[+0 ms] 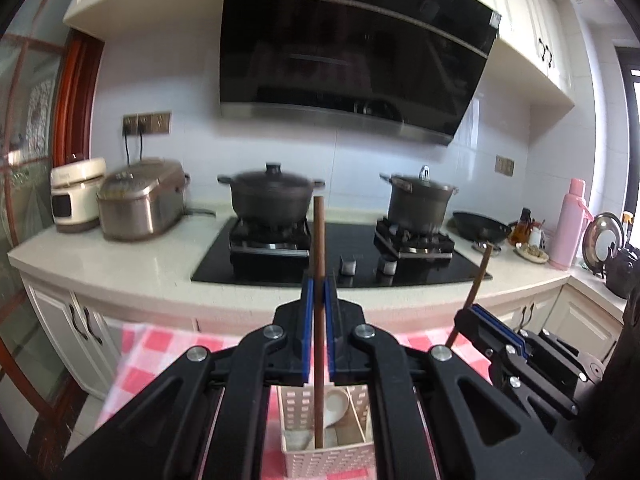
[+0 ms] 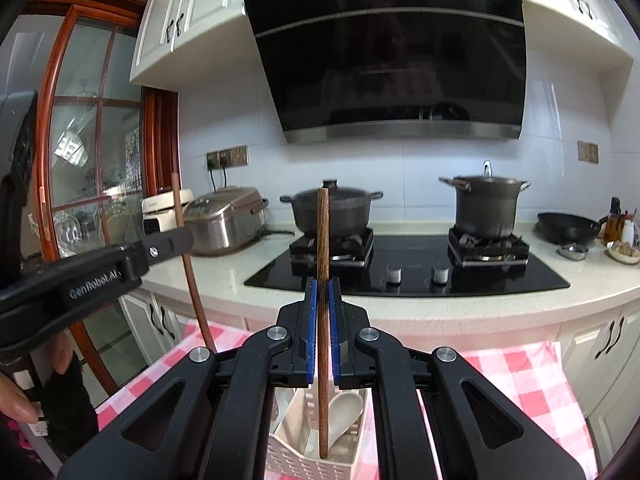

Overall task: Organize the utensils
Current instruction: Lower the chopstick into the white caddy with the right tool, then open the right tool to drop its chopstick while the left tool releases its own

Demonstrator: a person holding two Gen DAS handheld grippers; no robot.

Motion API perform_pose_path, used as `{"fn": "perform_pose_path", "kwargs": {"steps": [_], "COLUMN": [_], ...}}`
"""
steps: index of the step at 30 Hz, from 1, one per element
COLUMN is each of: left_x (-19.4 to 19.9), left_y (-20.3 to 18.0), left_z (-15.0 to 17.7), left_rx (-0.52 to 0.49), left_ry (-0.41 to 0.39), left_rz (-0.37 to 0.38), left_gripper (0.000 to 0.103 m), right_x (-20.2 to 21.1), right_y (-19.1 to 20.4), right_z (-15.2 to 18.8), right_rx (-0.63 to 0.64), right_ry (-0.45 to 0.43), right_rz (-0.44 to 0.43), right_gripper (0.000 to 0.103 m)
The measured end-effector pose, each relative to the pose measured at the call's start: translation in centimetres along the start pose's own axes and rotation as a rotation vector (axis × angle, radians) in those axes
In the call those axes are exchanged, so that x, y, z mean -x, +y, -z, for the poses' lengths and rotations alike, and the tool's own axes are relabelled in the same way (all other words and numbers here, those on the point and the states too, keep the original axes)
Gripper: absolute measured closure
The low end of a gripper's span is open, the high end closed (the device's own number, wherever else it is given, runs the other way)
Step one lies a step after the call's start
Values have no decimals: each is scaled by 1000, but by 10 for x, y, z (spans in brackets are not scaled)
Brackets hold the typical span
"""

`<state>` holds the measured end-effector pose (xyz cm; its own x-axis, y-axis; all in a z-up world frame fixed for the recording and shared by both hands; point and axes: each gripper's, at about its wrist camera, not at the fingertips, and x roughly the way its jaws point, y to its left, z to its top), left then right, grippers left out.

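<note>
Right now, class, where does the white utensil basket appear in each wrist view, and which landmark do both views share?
Left wrist view: basket at bottom centre, below the left fingers.
Right wrist view: basket at bottom centre, below the right fingers.
Shared landmark: the black range hood above the stove.

"GenRobot.AI" in pale letters, on left claw's (image 2: 182, 236) black arm

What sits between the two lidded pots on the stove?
Only bare black glass cooktop between the dark round lidded pot and the tall grey lidded stockpot; two silver knobs sit nearer the front. The right wrist view shows it.
</note>
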<state>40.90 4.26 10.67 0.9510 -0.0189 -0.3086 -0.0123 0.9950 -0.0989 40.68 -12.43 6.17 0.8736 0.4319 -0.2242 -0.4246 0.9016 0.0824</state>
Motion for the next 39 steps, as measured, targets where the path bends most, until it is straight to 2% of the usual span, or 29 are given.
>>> {"fn": "perform_pose_path", "kwargs": {"steps": [5, 11, 16, 18, 21, 22, 26, 27, 28, 29, 33, 35, 39], "left_x": [-15, -33, -35, -32, -26, -22, -5, -1, 4, 9, 28, 38, 58], "left_y": [4, 13, 21, 22, 23, 23, 26, 27, 28, 29, 32, 35, 40], "left_z": [18, 40, 46, 47, 44, 43, 42, 42, 42, 42, 45, 49, 62], "left_rx": [-7, 11, 14, 9, 14, 16, 15, 15, 16, 16, 1, -4, -16], "left_ry": [59, 113, 128, 123, 107, 95, 67, 60, 50, 38, 12, -2, -16], "left_rz": [13, -10, -20, -29, -36, -46, -65, -71, -80, -92, -131, -157, -193], "left_gripper": [97, 97, 97, 94, 77, 66, 58, 54, 45, 37, 26, 17, 9], "right_x": [-14, -30, -37, -36, -30, -28, -15, -11, -8, -3, 15, 25, 45], "right_y": [2, -2, -10, -9, -8, -7, -4, -4, -4, -4, -3, -4, -6], "right_z": [12, 27, 32, 32, 30, 29, 26, 25, 25, 25, 29, 32, 46], "right_rx": [7, -14, -54, -53, -49, -46, -33, -31, -32, -34, -24, -28, -46], "right_ry": [63, 119, 143, 141, 133, 129, 116, 113, 108, 101, 88, 86, 89], "right_rz": [4, 16, 23, 35, 41, 44, 55, 54, 54, 54, 69, 74, 80], "right_gripper": [97, 97, 96, 95, 93, 93, 89, 82, 72, 69, 68, 68, 68]}}
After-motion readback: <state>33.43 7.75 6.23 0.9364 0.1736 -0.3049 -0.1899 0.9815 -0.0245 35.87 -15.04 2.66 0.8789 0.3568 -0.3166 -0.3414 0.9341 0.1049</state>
